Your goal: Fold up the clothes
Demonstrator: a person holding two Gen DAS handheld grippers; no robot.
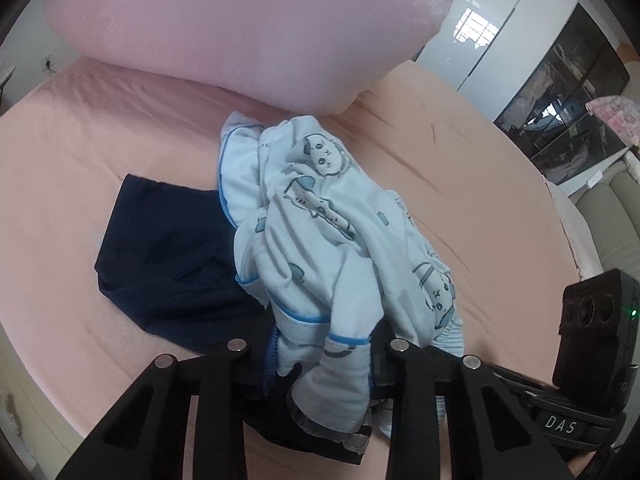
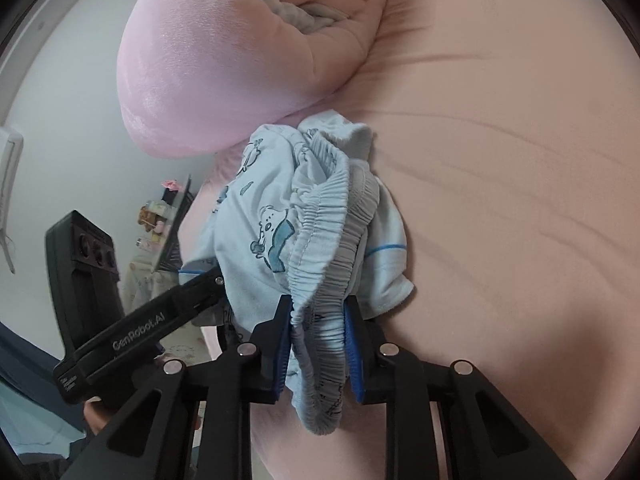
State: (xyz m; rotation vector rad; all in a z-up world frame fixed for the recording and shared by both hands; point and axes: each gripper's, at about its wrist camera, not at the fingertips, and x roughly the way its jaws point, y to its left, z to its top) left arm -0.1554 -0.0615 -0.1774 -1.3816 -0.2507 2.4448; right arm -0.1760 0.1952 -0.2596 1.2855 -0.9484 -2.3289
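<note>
Both grippers grip the same garment, a pale blue pair of pyjama trousers (image 1: 332, 216) printed with cartoon cats and edged in blue piping.

Left gripper (image 1: 324, 376): jaws narrowed onto a fold of the pale fabric near a piped hem; cloth fills the gap between the fingers and spills toward the camera. In the left wrist view the right gripper's housing shows at the lower right edge.

Right gripper (image 2: 316, 344): jaws closed down on the gathered elastic waistband (image 2: 320, 280), which runs between the blue pads (image 2: 353, 356) and hangs in a loop below them. The left gripper's arm enters this view from the lower left and meets the bunched fabric.

Garment state: crumpled, bunched in a heap, not spread. In the left wrist view its long axis runs from the gripper at bottom centre away toward the top, leaning slightly left, its far end close to a pink duvet (image 1: 240, 28). Whether the far end rests on the sheet or hangs clear, I cannot tell.

Surroundings: peach bedsheet (image 1: 460, 168) underneath. A dark navy garment (image 1: 168, 256) lies flat on the sheet just left of the pyjamas, partly covered by them at its right edge.
</note>
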